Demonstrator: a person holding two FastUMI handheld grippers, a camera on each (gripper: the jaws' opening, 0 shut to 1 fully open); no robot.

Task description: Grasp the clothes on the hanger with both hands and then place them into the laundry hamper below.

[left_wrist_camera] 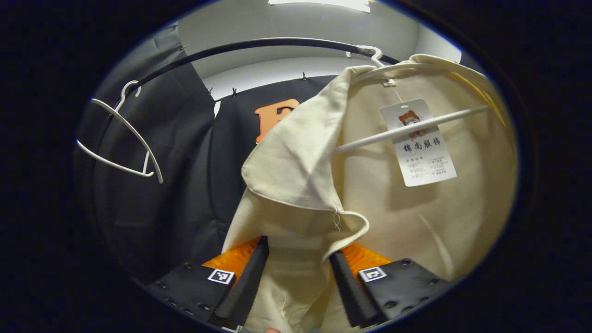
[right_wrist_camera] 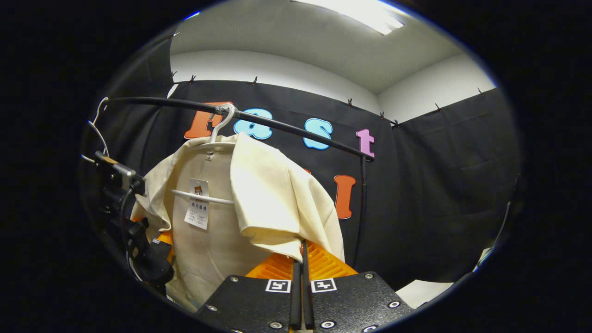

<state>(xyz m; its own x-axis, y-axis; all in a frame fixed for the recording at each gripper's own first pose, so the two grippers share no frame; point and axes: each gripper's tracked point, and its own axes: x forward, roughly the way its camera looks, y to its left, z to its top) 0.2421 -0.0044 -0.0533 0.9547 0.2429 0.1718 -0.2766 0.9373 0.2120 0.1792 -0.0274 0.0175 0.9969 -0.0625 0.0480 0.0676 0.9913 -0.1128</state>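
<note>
Cream garment [left_wrist_camera: 416, 194] on white hanger [left_wrist_camera: 407, 127], hooked over black rail [left_wrist_camera: 259, 44] toward 1 o'clock in left gripper view. Left gripper [left_wrist_camera: 298, 263] spread wide, fabric hanging between fingers, neither clearly pressing. Right gripper [right_wrist_camera: 300, 273] closed nearly tight, pinching sleeve hem at 12 o'clock of its fingers. Paper tag [left_wrist_camera: 418, 143] dangling inside collar. Empty hanger [left_wrist_camera: 122, 138] at 9 o'clock.

A recording booth dressed as a laundry corner, black cloth [right_wrist_camera: 439, 185] clipped along white walls [right_wrist_camera: 277, 64]; ceiling light panel [right_wrist_camera: 365, 11] overhead; a dark clothes rail [right_wrist_camera: 286, 127] carrying a cream garment [right_wrist_camera: 259, 194], a spare white hanger [left_wrist_camera: 125, 138] beside it
</note>
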